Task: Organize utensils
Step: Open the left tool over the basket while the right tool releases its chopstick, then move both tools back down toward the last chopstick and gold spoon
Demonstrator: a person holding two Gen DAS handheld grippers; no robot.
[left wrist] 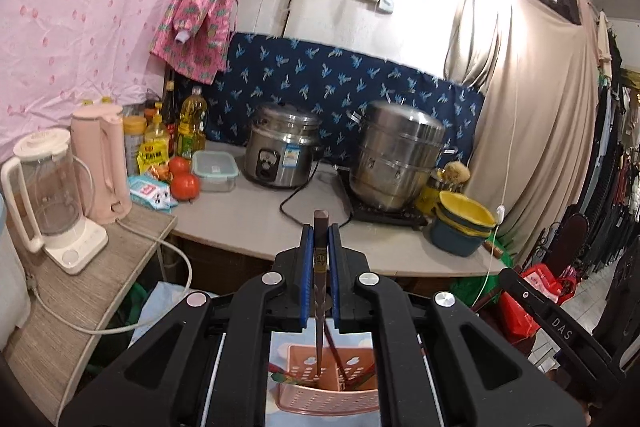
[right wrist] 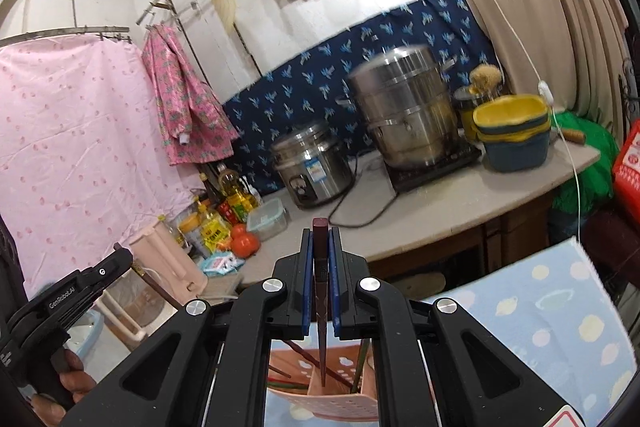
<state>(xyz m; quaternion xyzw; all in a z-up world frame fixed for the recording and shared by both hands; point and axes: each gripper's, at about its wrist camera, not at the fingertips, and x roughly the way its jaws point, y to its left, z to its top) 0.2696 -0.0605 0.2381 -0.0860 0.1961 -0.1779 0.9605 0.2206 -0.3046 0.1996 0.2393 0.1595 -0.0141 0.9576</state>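
My left gripper point(left wrist: 320, 231) is shut on a dark brown chopstick point(left wrist: 320, 267) that stands upright between the blue pads. Its tip hangs just above or inside a pink perforated utensil basket point(left wrist: 328, 393) below, which holds other chopsticks. My right gripper point(right wrist: 320, 237) is shut on another dark chopstick point(right wrist: 321, 275), also upright, tip down into the same pink basket point(right wrist: 340, 399). The left gripper also shows at the left of the right wrist view point(right wrist: 80, 291), and the right gripper shows at the right of the left wrist view point(left wrist: 560, 323).
The basket stands on a light blue patterned cloth point(right wrist: 552, 315). Behind is a counter point(left wrist: 256, 219) with a rice cooker point(left wrist: 280, 151), a steel steamer pot point(left wrist: 396, 155), stacked yellow and blue bowls point(left wrist: 464, 227), tomatoes point(left wrist: 185, 185), oil bottles, a pink kettle point(left wrist: 102, 167) and a blender point(left wrist: 48, 195).
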